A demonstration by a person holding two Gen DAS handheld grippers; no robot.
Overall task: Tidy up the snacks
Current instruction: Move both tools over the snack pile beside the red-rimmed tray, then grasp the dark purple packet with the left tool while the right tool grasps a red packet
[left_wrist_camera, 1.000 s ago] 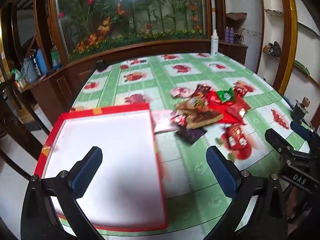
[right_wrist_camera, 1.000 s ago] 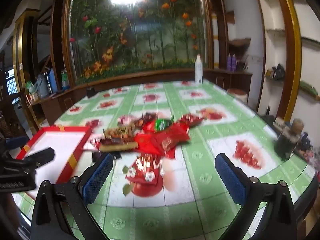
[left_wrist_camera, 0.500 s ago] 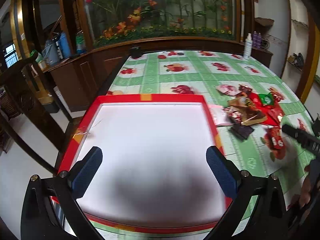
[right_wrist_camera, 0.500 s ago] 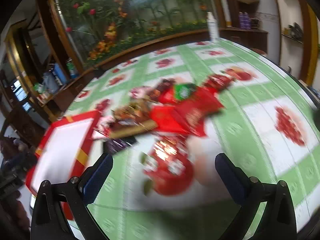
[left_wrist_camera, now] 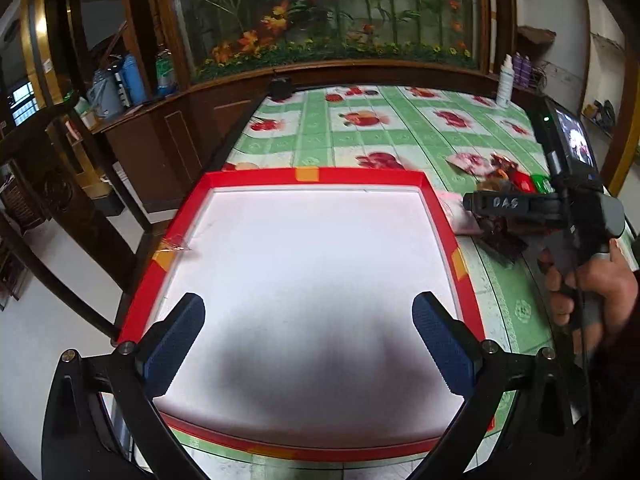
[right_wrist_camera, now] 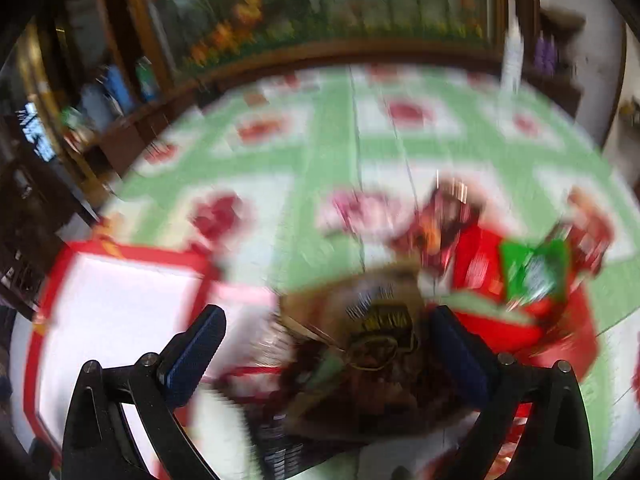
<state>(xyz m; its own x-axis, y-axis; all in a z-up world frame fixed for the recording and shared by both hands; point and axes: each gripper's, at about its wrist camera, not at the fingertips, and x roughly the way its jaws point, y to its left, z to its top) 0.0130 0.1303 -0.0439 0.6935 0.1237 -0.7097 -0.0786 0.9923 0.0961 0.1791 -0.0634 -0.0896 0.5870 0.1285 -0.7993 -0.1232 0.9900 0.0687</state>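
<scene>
The left gripper (left_wrist_camera: 308,344) hangs over the white floor of a red-rimmed tray (left_wrist_camera: 316,176), its jaws spread wide and grasping nothing. The tray lies at the near left of a bench covered in a green-and-white fruit-print cloth (left_wrist_camera: 360,136).

Just right of the tray is the heap of snack packets (left_wrist_camera: 500,172), red, green and brown wrappers overlapping each other. The right gripper (right_wrist_camera: 324,356), held in a person's hand (left_wrist_camera: 592,292), is low over the near edge of that heap. Its view is heavily blurred; the jaws stand apart with a brown packet (right_wrist_camera: 372,312) lying between them, and contact cannot be told. A green packet (right_wrist_camera: 536,268) rests on a red one further right. A white bottle (left_wrist_camera: 505,84) stands at the far right edge.
</scene>
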